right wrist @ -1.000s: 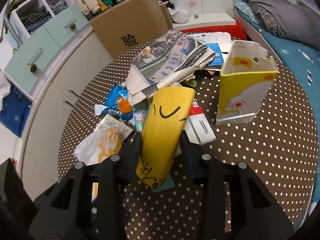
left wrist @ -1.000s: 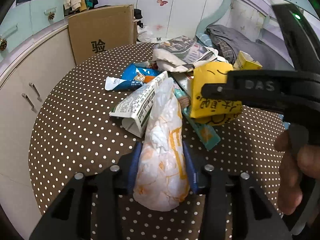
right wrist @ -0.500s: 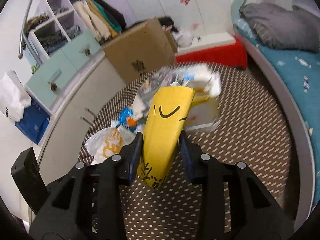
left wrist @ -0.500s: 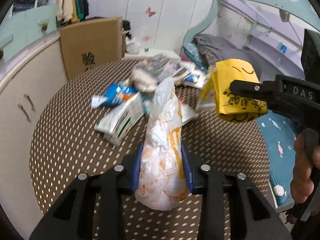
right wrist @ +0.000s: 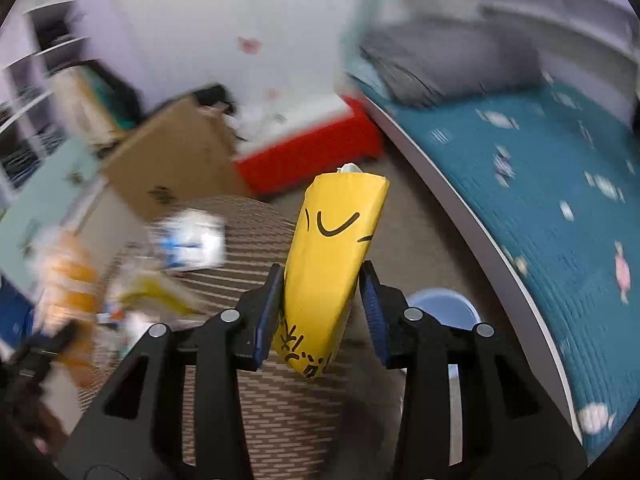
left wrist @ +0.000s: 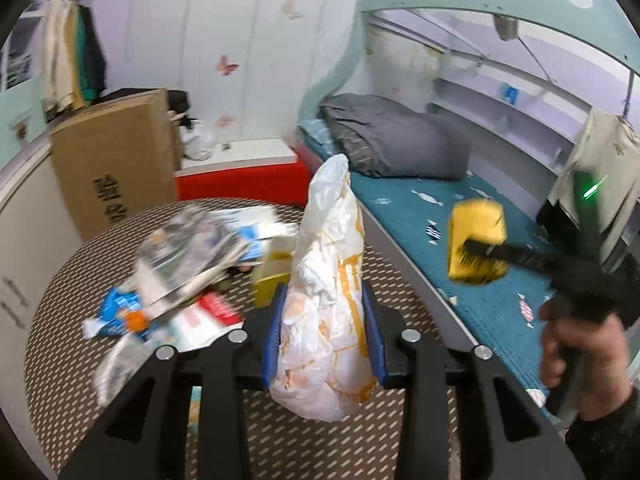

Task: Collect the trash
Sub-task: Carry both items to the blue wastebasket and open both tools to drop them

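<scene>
White-orange crumpled paper bag (left wrist: 328, 304) clamped between blue pads of left gripper (left wrist: 323, 334), held above brown dotted round table (left wrist: 60, 280). Yellow flat carton with drawn face (right wrist: 332, 264) pinched in right gripper (right wrist: 320, 312), raised over table edge, above blue round bin (right wrist: 444, 308) on floor.

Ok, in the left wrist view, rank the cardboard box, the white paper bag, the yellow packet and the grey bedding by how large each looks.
1. White paper bag, in the left gripper, but nearest the camera, so inflated.
2-3. Cardboard box and grey bedding look about equal; not ranked.
4. Yellow packet, in the right gripper.
</scene>
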Available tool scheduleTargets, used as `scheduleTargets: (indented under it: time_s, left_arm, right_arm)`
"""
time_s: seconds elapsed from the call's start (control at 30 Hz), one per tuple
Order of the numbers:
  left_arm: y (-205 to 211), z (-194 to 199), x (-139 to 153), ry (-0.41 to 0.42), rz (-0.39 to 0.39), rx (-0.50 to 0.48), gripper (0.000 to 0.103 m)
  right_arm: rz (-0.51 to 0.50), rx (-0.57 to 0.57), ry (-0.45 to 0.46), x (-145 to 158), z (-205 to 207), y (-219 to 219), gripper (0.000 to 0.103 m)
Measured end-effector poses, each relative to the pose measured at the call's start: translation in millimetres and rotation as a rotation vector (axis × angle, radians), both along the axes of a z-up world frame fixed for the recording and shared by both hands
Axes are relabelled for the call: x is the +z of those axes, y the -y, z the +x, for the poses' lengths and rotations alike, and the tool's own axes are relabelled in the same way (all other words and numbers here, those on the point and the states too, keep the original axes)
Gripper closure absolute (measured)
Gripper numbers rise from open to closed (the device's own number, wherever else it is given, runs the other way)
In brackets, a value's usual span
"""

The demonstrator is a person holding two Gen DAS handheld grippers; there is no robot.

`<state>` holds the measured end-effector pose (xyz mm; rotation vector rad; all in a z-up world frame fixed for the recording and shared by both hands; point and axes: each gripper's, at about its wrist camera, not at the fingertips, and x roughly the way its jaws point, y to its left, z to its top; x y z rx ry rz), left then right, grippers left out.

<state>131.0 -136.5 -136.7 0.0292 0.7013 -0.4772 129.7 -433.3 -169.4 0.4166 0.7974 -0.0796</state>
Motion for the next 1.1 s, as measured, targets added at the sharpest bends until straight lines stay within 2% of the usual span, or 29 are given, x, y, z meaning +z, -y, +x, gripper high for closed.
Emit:
scheduleTargets:
  time_s: [0.2,0.47,0.63,0.67,0.8,1.03,1.1]
  left_arm:
    - [56.2,22.4,-18.0,-0.049,0.02,-0.072,0.068]
    - [122.6,58.6,-45.2,-0.127,0.066,-0.153,0.068]
    - [169.7,75.3,-63.4,-0.181,0.094,-0.219,0.068]
    - [182.0,79.5,-70.3,-0.198,0.105,-0.237,0.068]
    - [221.3,90.8,-94.4,-0.247,0.14,-0.277,0.068]
    - [282.2,112.1,-133.7,-0.35,0.197,-0.324,0.068]
    - [301.9,118.6,-147.0,-0.386,0.233,-0.339,0.067]
  right_arm:
    - [0.07,-0.094,-0.182,-100.9,24.7,66.7,0.064]
    - [0.153,-0.164,-0.327,-202.2,60.9,118.7,0.061]
    - [0.25,-0.217,-0.363,-248.4,67.9,146.5,0.032]
    - [0.262,-0.25,-0.371,-255.7,65.3,153.6,0.031]
    - [0.284,-0.314,-0.317,-243.4,42.9,163.6,0.027]
    - [0.256,-0.395,-0.137,-173.9,-8.0,183.8,0.02]
    - [0.24,-0.399,-0.111,-161.5,-14.6,186.0,0.018]
